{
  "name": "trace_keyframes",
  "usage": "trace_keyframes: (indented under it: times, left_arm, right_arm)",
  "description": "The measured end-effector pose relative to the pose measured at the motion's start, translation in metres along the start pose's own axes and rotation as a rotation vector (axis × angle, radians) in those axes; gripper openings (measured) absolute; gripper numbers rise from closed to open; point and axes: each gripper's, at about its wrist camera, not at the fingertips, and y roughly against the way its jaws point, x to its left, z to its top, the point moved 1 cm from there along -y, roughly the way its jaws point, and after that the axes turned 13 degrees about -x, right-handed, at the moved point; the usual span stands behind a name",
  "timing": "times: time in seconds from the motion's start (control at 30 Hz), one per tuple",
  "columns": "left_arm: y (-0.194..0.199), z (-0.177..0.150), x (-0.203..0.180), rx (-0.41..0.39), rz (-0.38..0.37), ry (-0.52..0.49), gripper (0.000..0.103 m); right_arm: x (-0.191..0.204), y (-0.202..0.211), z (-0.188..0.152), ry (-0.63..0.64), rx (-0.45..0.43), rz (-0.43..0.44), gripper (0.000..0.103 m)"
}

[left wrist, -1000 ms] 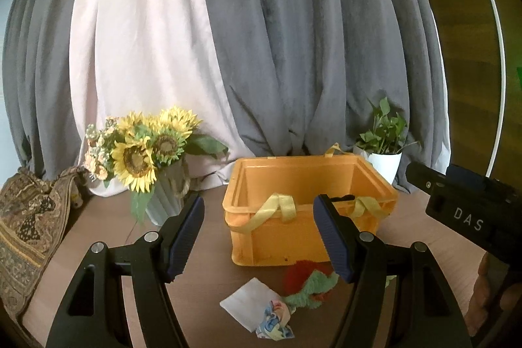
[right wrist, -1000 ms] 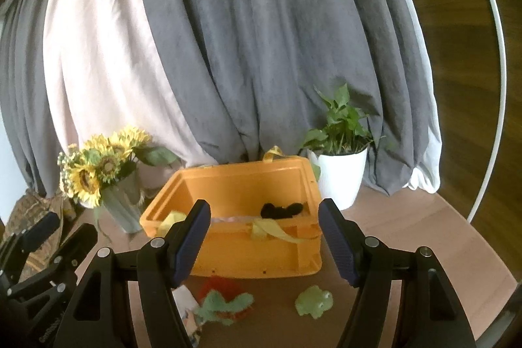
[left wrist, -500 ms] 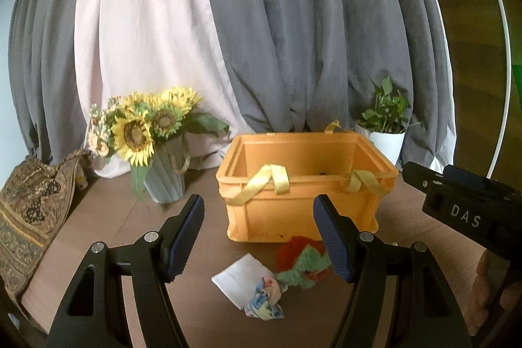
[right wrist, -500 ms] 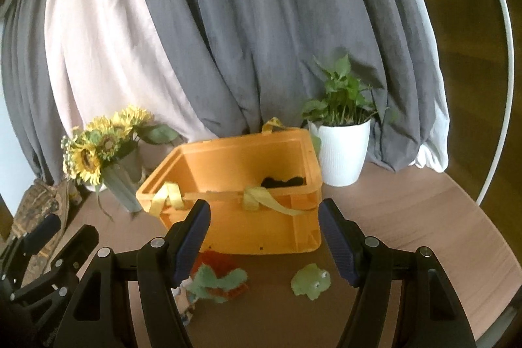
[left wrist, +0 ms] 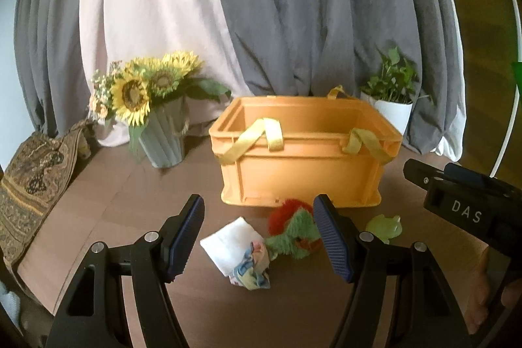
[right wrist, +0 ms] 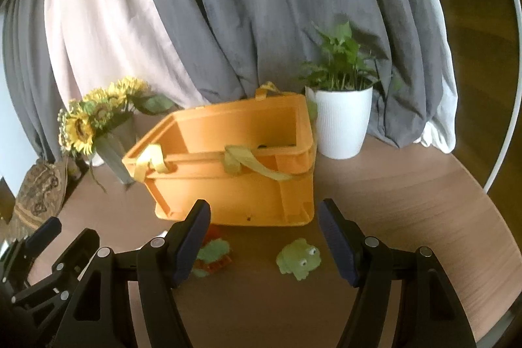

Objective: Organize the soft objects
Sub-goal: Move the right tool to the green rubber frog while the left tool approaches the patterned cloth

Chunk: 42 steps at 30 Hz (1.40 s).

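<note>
Soft items lie on the brown bench (left wrist: 107, 204), just in front of the near wall of an orange crate (left wrist: 306, 152) with yellow strap handles. From left to right: a folded white cloth (left wrist: 228, 242); a crumpled multicoloured cloth (left wrist: 253, 268) touching its near right corner; a red and green plush toy (left wrist: 293, 229); and, set apart on the right, a pale green frog toy (right wrist: 298, 258) with two round eyes. A dark item inside the crate shows only as a sliver.

Far left of the crate stands a grey ribbed vase of sunflowers (left wrist: 146, 93). A white potted plant (right wrist: 342, 119) stands far right. Grey and pale pink curtains (left wrist: 293, 5) hang behind. A patterned fabric (left wrist: 29, 185) lies at the left edge.

Left claw (left wrist: 261, 238): jaws apart, holding nothing, above the cloths and plush toy. Right claw (right wrist: 264, 243): jaws apart, empty, above the frog toy.
</note>
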Motion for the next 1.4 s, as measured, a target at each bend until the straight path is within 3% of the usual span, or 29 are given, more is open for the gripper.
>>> trace_keyframes:
  times: [0.6, 1.4]
  left_arm:
    - [-0.029, -0.045, -0.006, 0.129, 0.083, 0.033, 0.068]
    - [-0.089, -0.091, -0.006, 0.268, 0.087, 0.039, 0.066]
  right_arm:
    - [-0.021, -0.033, -0.039, 0.020, 0.097, -0.030, 0.070]
    - [-0.031, -0.094, -0.083, 0.022, 0.226, -0.084, 0.070]
